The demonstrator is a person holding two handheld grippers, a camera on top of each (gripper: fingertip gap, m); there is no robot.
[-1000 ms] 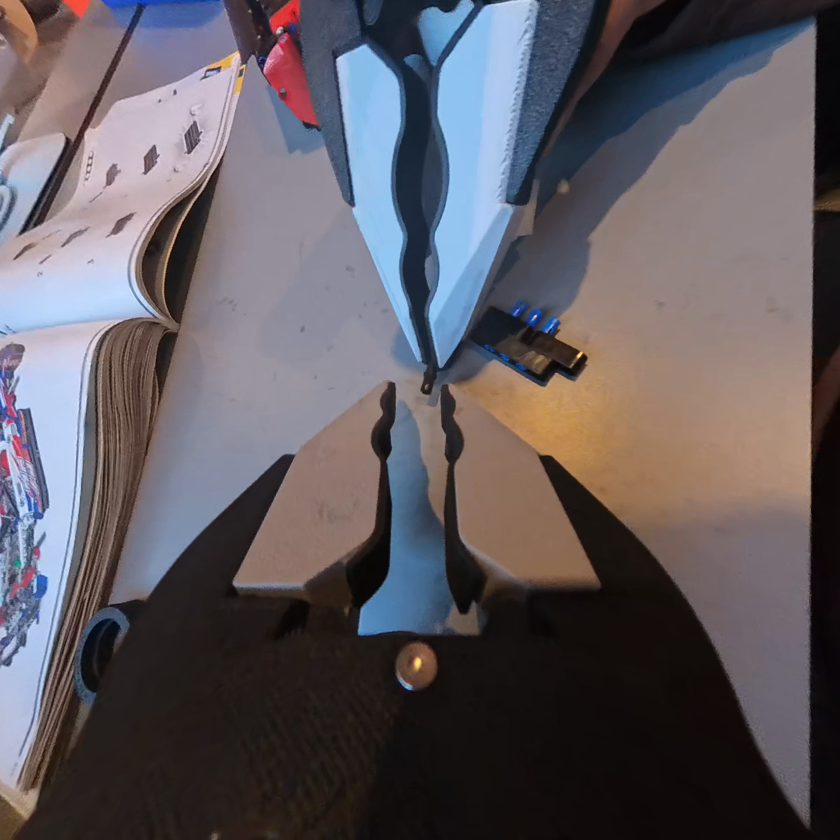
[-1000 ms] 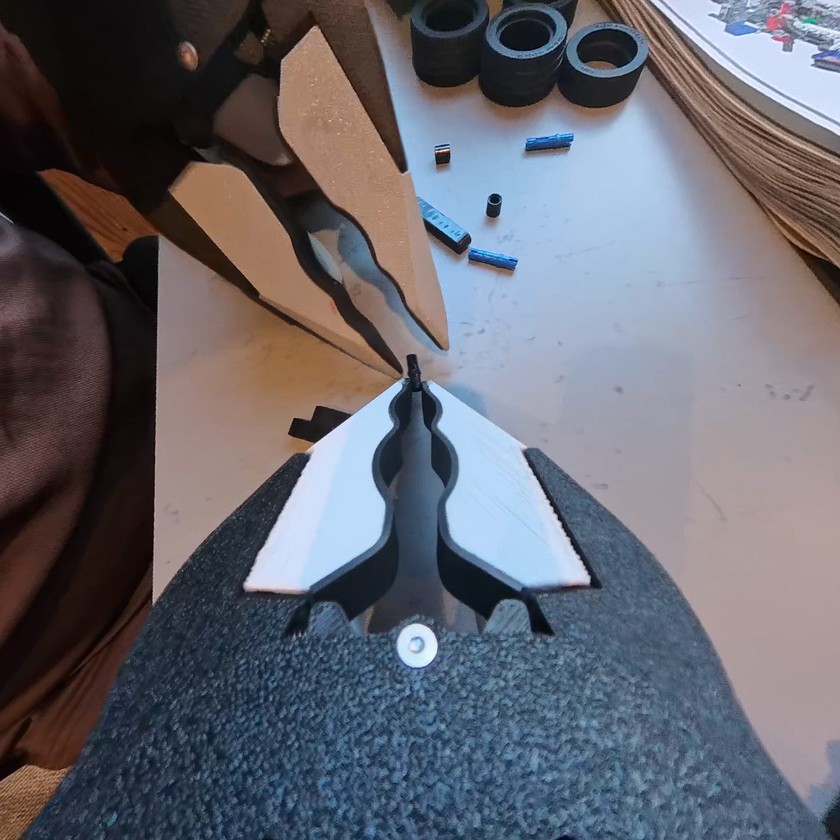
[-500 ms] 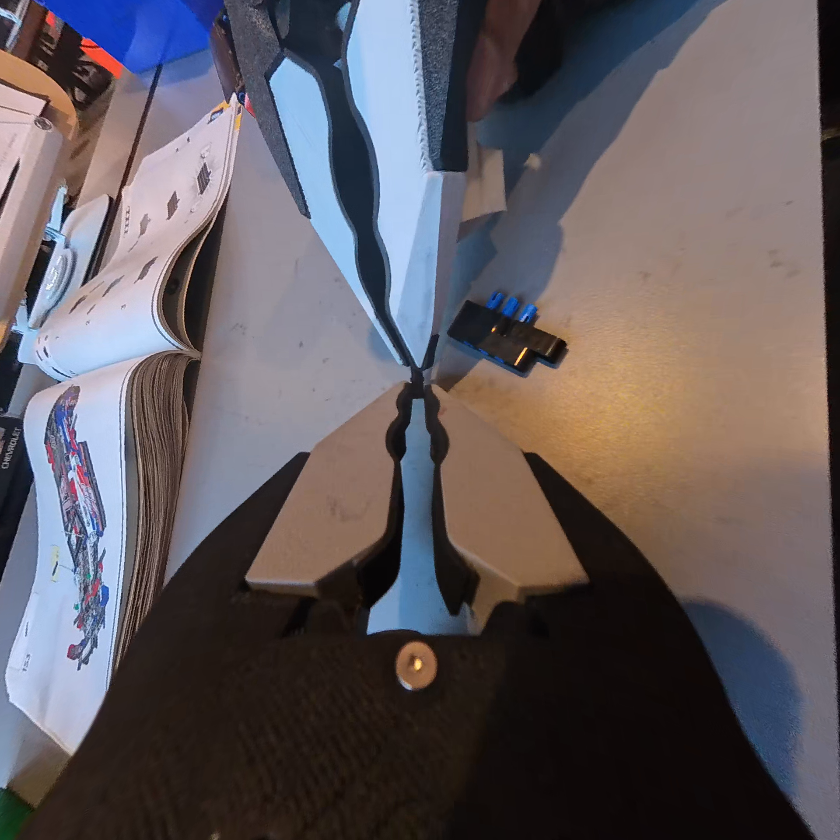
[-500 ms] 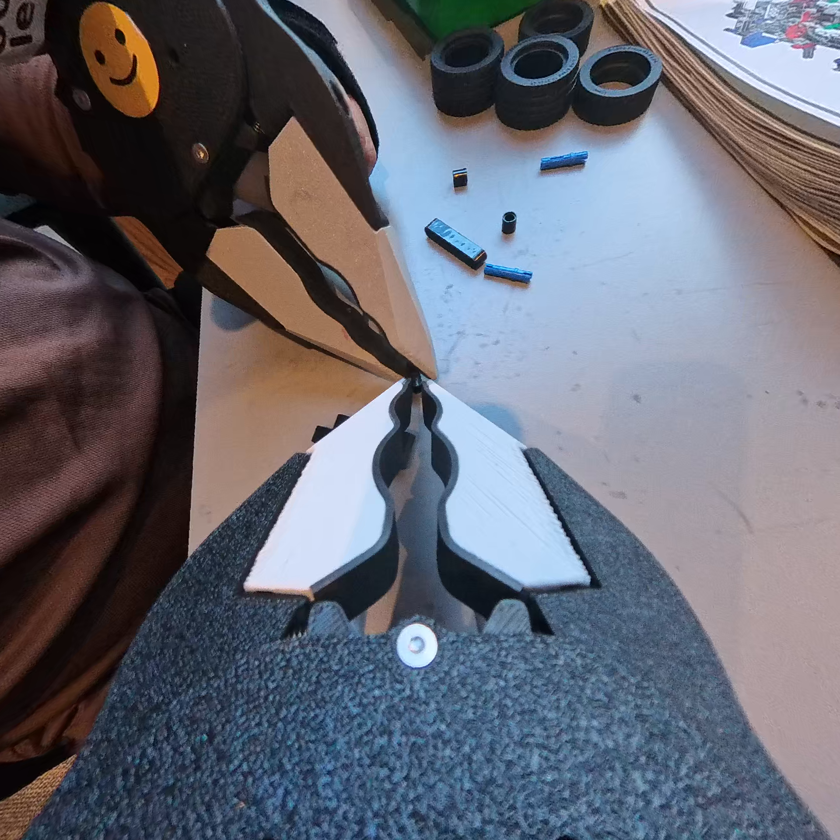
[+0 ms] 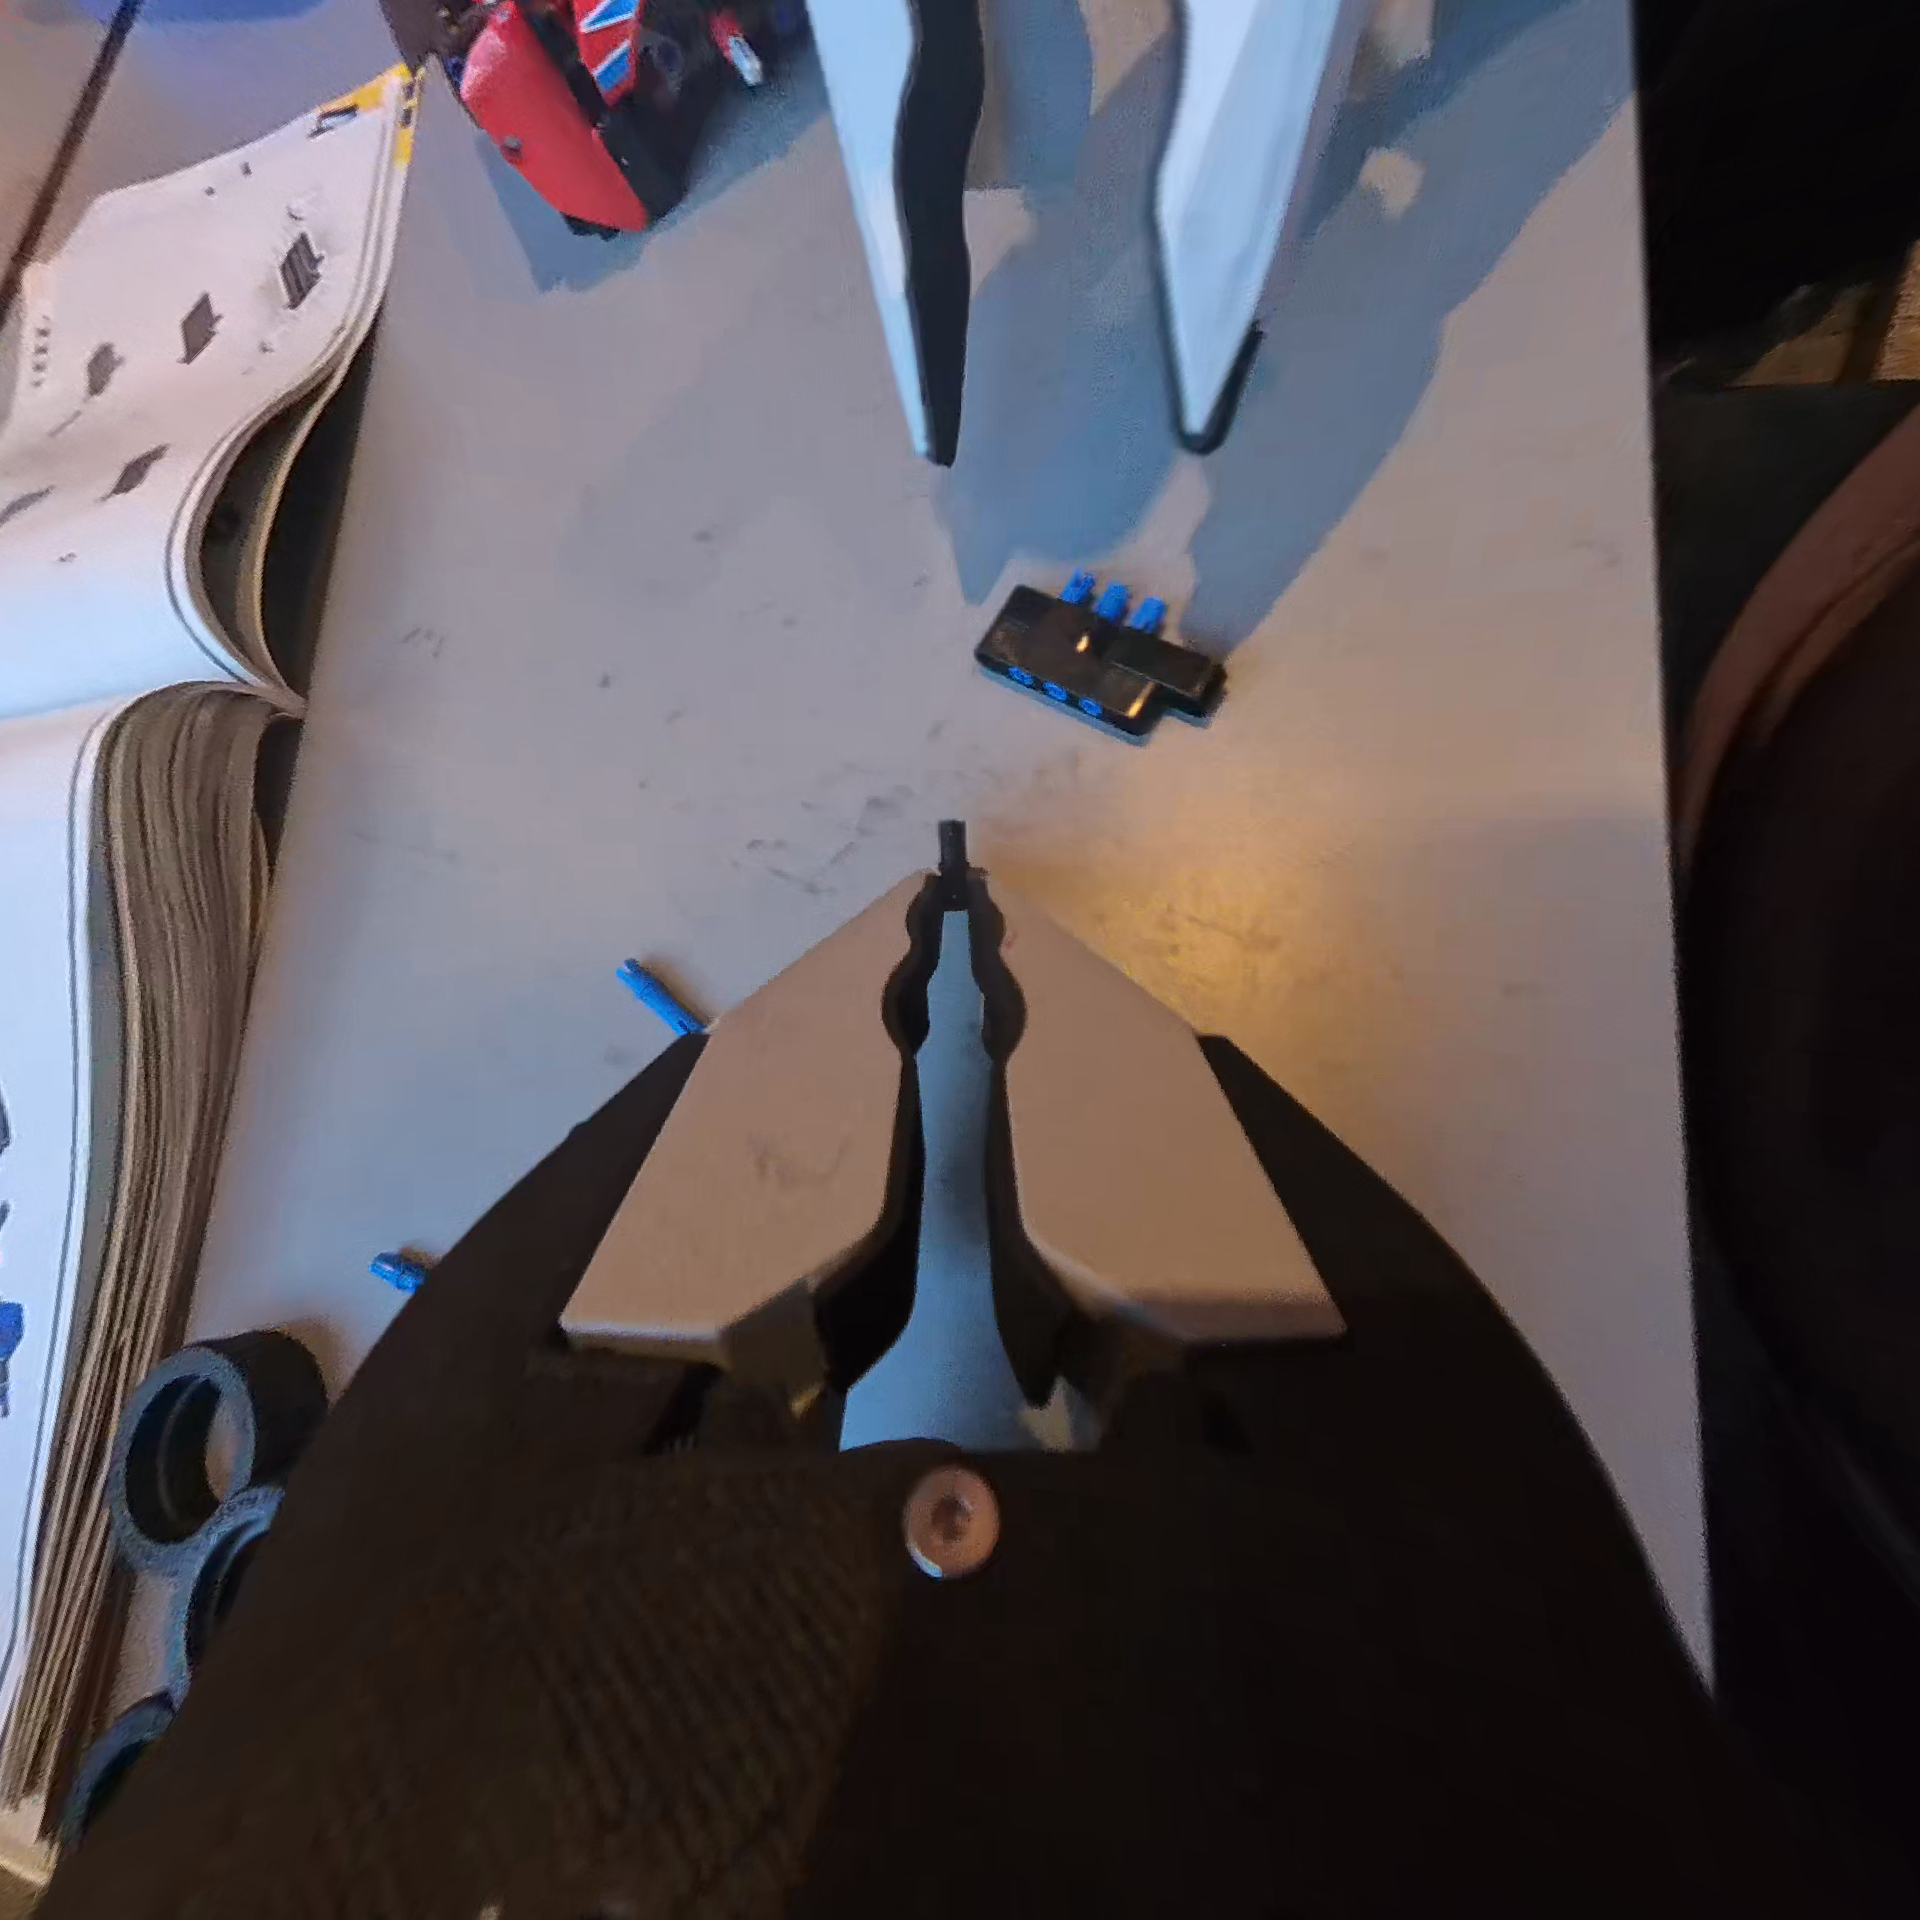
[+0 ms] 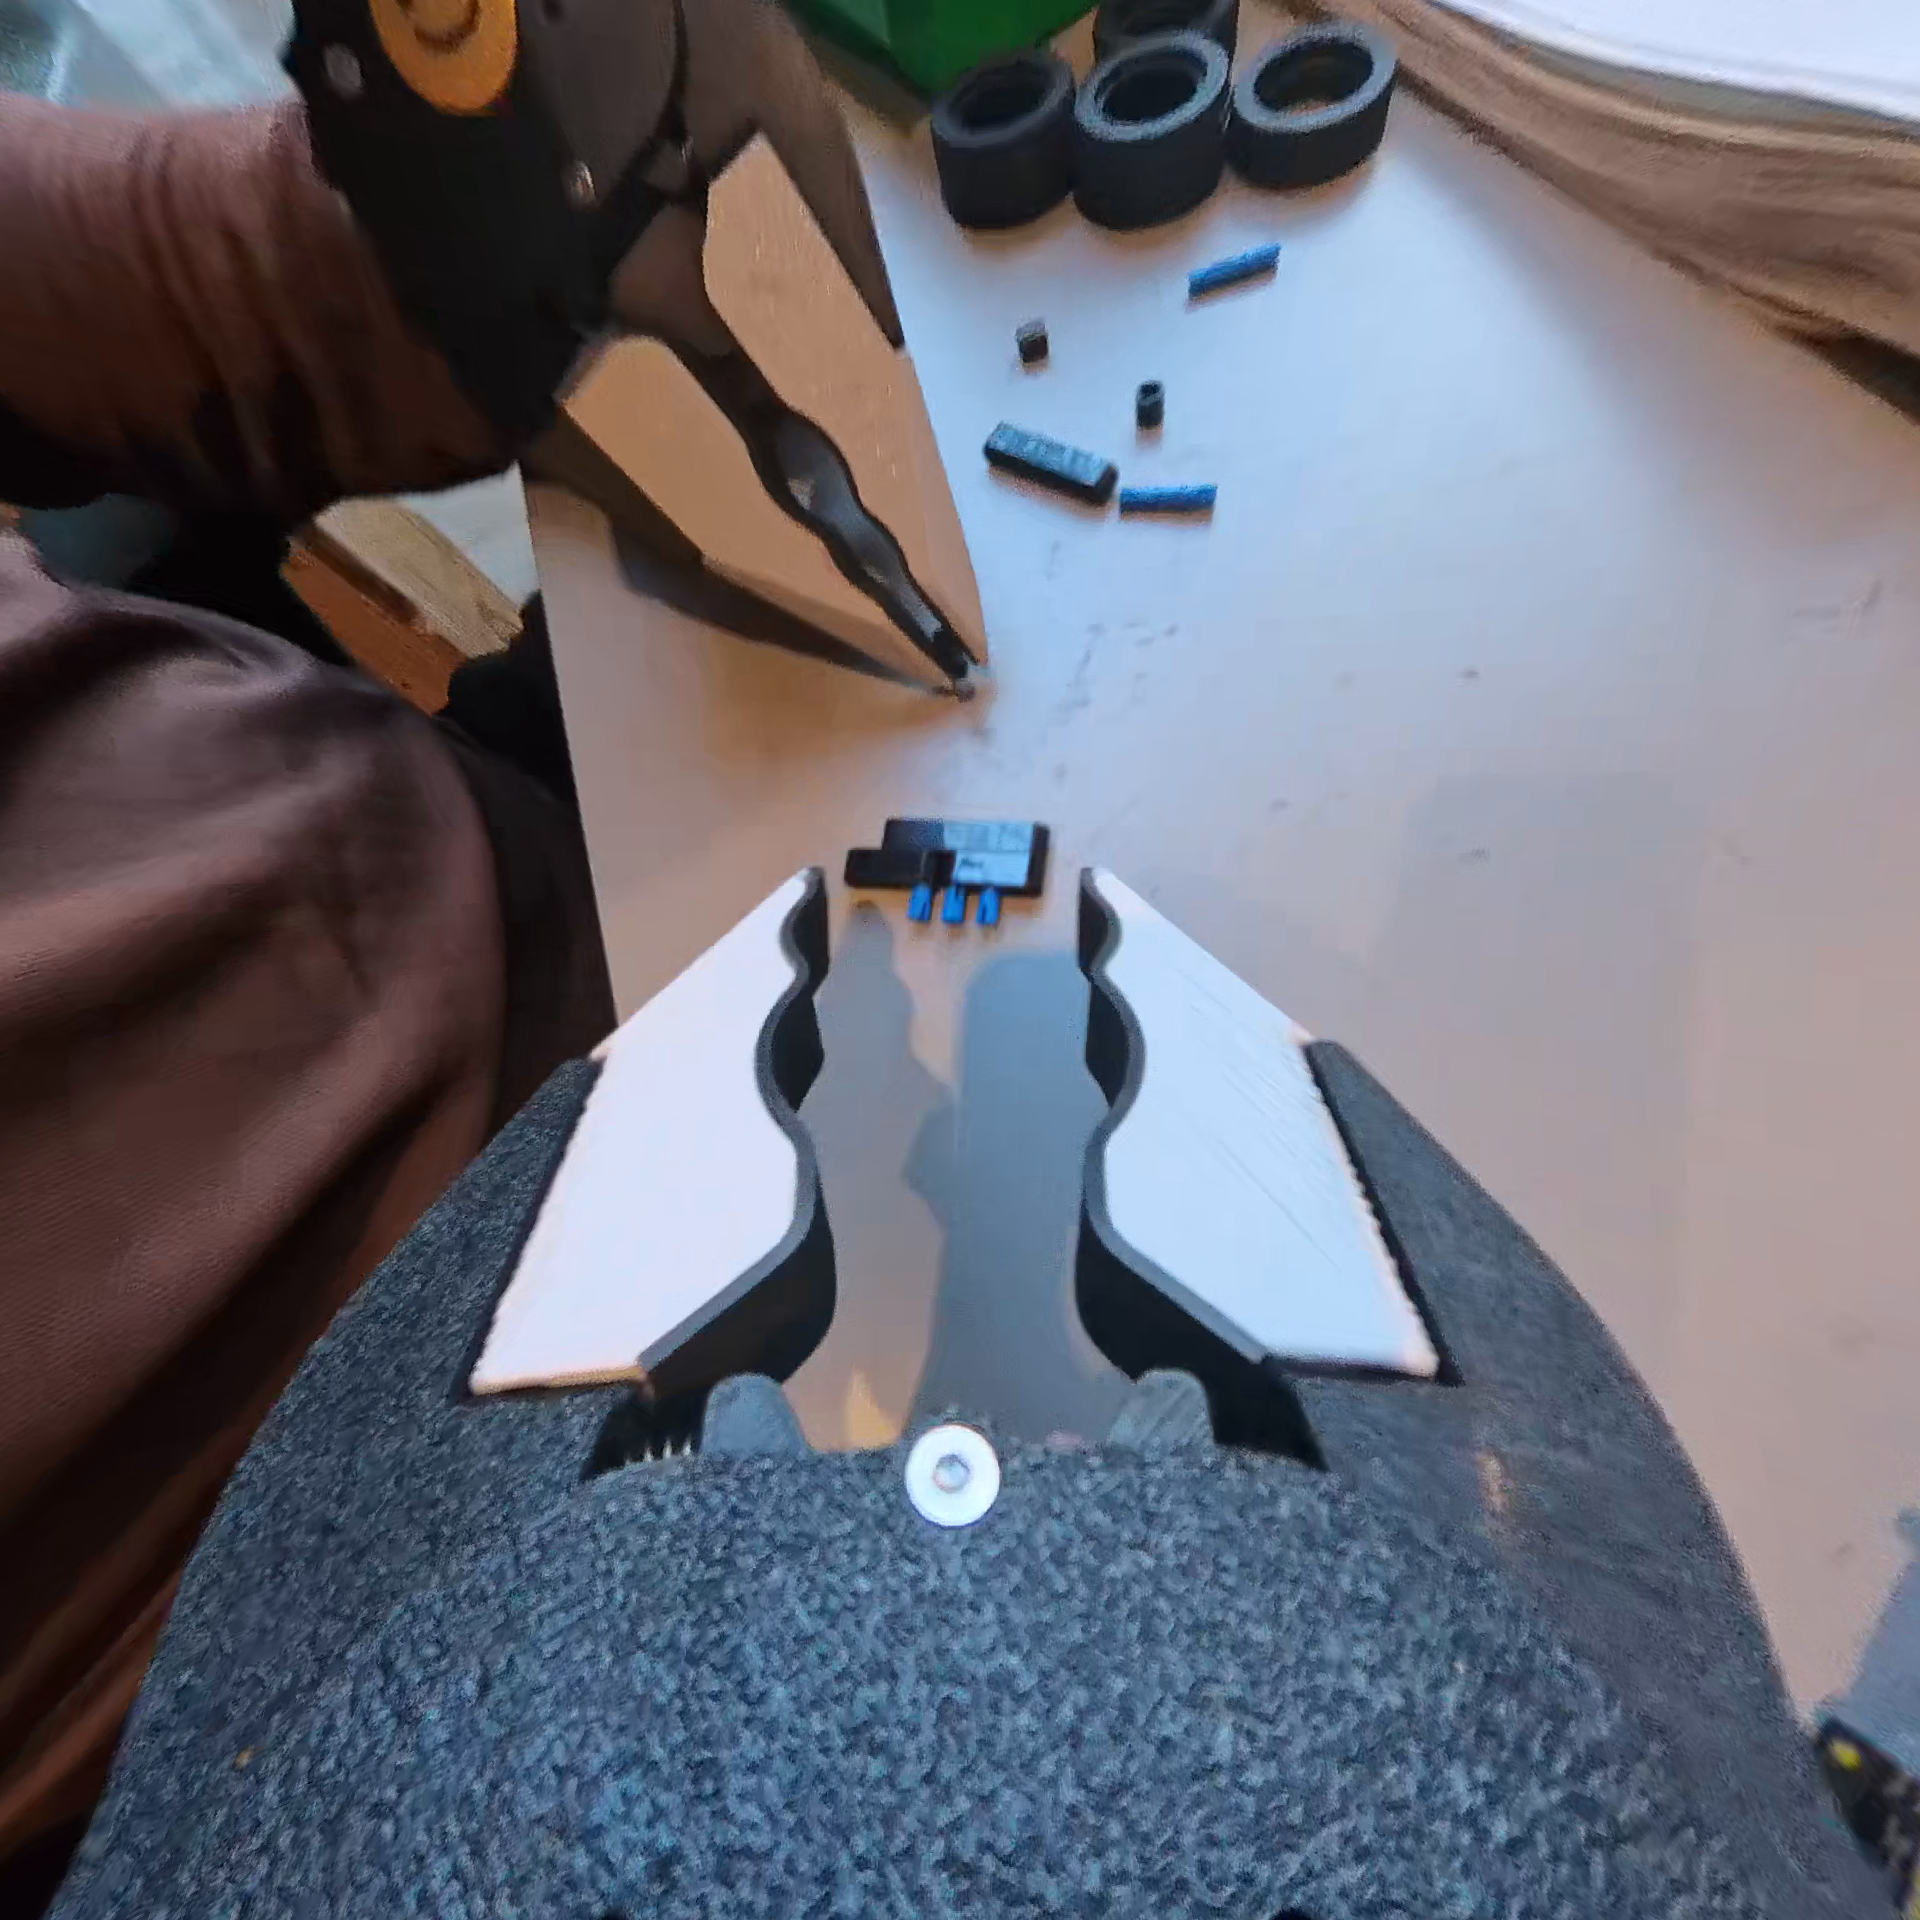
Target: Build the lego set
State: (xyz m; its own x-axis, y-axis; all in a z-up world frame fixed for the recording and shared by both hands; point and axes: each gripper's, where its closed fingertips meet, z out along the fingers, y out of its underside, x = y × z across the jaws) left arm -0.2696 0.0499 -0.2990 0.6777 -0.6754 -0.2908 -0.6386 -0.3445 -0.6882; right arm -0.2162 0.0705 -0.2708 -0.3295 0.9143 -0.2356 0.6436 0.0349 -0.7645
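While the left gripper is pinching a small black pin at its fingertips, the right gripper is hanging spread wide and empty.

In the left wrist view the pin is sticking out toward 12 o'clock from the clenched tips, just above the grey table; a black beam assembly with three blue pins is lying at 1 o'clock from it, and the right gripper's white fingers are pointing down at 12 o'clock, well apart from each other. In the right wrist view the same assembly is sitting just past the parted fingertips at 12 o'clock, with black tyres far off at 12 o'clock, loose blue pins and a black beam between. An open instruction book is lying at 9 o'clock in the left wrist view.
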